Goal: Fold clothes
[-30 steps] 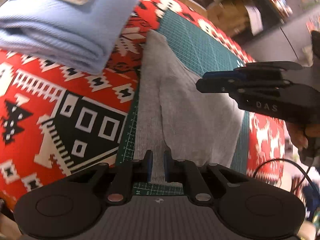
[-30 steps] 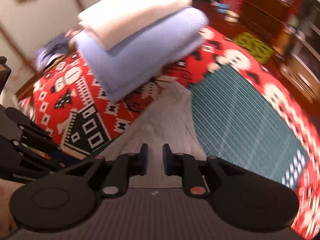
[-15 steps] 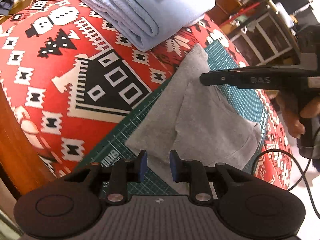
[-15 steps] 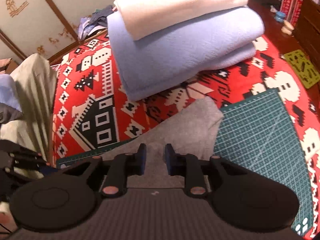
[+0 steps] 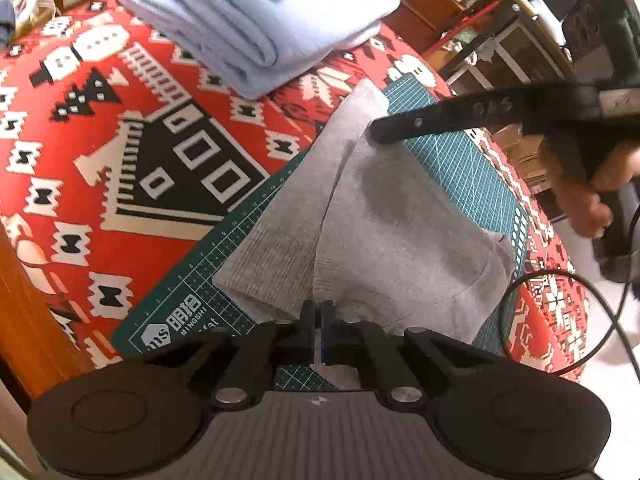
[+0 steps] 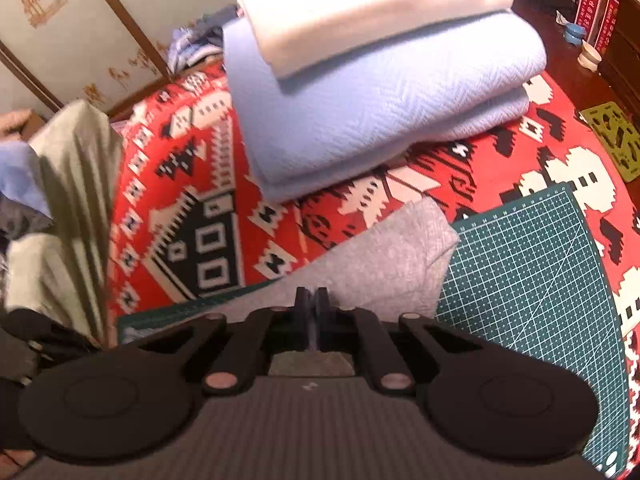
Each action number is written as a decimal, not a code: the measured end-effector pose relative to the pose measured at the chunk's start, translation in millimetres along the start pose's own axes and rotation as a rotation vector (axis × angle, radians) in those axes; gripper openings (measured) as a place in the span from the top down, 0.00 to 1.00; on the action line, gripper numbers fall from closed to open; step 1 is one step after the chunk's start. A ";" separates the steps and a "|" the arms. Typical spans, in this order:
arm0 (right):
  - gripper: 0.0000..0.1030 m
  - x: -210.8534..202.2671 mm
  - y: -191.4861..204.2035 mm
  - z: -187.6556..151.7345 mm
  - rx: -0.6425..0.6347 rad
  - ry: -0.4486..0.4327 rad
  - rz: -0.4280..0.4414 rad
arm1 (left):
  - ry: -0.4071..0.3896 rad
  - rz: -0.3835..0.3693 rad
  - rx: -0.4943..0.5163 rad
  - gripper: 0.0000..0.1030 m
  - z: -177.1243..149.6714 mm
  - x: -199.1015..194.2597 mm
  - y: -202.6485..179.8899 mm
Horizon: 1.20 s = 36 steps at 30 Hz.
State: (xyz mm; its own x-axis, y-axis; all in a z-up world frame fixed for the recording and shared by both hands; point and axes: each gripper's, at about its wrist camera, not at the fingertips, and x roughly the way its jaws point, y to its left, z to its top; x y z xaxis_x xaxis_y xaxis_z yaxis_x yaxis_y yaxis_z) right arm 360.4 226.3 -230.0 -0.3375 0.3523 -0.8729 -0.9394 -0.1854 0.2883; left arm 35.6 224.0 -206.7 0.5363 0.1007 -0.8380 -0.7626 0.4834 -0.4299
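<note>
A grey garment (image 5: 392, 232) lies partly folded on a green cutting mat (image 5: 472, 168), one flap laid over the other. My left gripper (image 5: 318, 316) is shut on the garment's near hem. The right gripper (image 5: 374, 133), held by a hand (image 5: 580, 196), comes in from the right and meets the garment's far edge. In the right wrist view the right gripper (image 6: 312, 300) is shut on the grey garment (image 6: 380, 264), whose corner lies just past the mat's (image 6: 520, 280) left edge.
A folded blue blanket (image 6: 380, 100) with a cream one (image 6: 360, 4) on top sits behind the garment on the red patterned cloth (image 5: 120, 120). Olive clothing (image 6: 68, 184) hangs at the left. A black cable (image 5: 560, 320) loops at the right edge; shelves stand beyond.
Both grippers were open and have now shut on the grey garment. The left gripper has pulled back to the near hem; the right one has lowered onto the far edge.
</note>
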 end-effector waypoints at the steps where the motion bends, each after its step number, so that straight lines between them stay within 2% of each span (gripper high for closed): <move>1: 0.98 -6.8 0.4 0.0 0.001 -0.014 0.016 | -0.011 -0.002 0.003 0.98 -0.9 -3.9 -1.8; 6: 0.98 -28.9 3.8 1.3 -0.042 -0.054 0.091 | -0.034 -0.012 -0.001 0.98 -2.7 -25.1 -8.0; 10: 0.98 -11.0 -3.7 4.0 -0.078 -0.033 0.093 | 0.004 0.021 -0.026 0.99 -5.0 -9.2 -2.4; 17: 0.98 23.0 -21.5 6.3 -0.116 0.010 0.084 | 0.023 0.046 -0.085 0.98 1.2 13.0 7.3; 23: 0.96 34.1 -31.9 5.1 -0.102 0.014 0.102 | 0.035 0.066 -0.063 0.96 3.1 21.1 7.1; 27: 0.85 20.4 -36.6 10.1 -0.070 -0.023 0.095 | 0.049 0.072 -0.054 0.93 4.9 9.9 5.8; 31: 0.84 -4.8 -46.3 16.4 0.010 -0.085 0.078 | 0.053 0.099 0.005 0.93 10.5 -7.0 0.7; 32: 0.81 -12.4 -47.8 16.6 0.032 -0.099 0.064 | 0.054 0.106 0.023 0.92 12.8 -11.5 -0.8; 33: 0.71 -21.2 -47.9 15.4 0.054 -0.112 0.043 | 0.053 0.109 0.043 0.91 15.6 -16.0 -3.1; 35: 0.60 -40.0 -45.1 8.6 0.088 -0.142 0.013 | 0.045 0.111 0.088 0.77 22.4 -24.8 -9.1; 36: 0.53 -48.2 -42.2 1.8 0.111 -0.145 -0.004 | 0.039 0.110 0.114 0.74 26.1 -28.2 -13.4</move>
State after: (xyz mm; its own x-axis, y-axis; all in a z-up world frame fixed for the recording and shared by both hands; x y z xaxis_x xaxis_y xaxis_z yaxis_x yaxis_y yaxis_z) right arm 416.2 218.8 -199.4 -0.3311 0.4830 -0.8106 -0.9391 -0.0845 0.3332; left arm 40.1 237.4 -168.5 0.4360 0.1258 -0.8911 -0.7686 0.5671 -0.2960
